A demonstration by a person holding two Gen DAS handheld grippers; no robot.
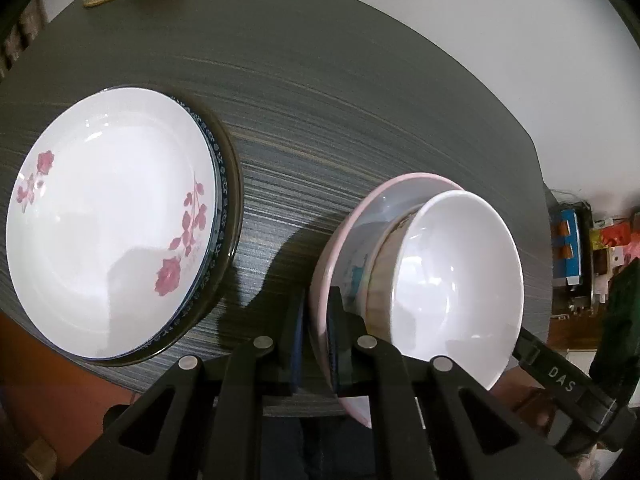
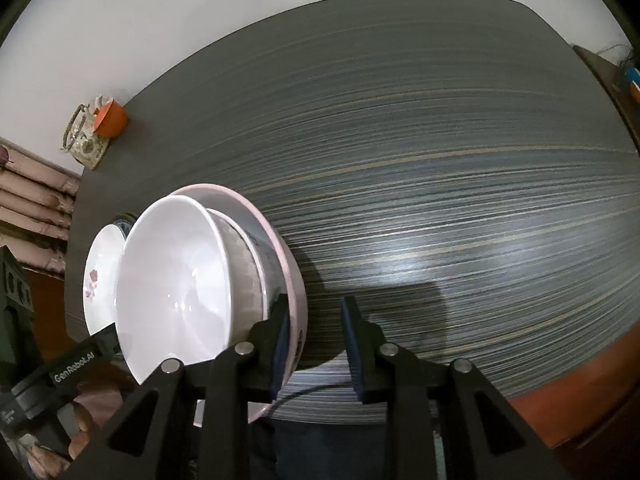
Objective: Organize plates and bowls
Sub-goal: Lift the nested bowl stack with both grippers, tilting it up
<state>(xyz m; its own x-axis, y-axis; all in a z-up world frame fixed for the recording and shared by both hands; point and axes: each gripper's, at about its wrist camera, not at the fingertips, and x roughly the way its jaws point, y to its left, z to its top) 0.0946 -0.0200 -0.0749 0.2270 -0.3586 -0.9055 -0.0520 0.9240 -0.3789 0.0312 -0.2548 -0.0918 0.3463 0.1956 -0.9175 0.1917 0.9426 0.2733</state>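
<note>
Left gripper (image 1: pixel 316 344) jaws pinch the pink plate (image 1: pixel 320 280) rim; white bowl (image 1: pixel 456 288) sits beyond. Only the right view shows right gripper (image 2: pixel 316 344) jaws spread, plate rim (image 2: pixel 294 312) between them against the left one.

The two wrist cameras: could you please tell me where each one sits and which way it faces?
Left wrist: on the left gripper, looking steeply down at the table; its fingers pinch the pink plate rim; the other gripper's body shows lower right.
Right wrist: on the right gripper, also angled down; its fingers show apart beside the pink plate; a hand shows lower left.
Shared: pink plate, white bowl, flowered plate, orange cup.
</note>
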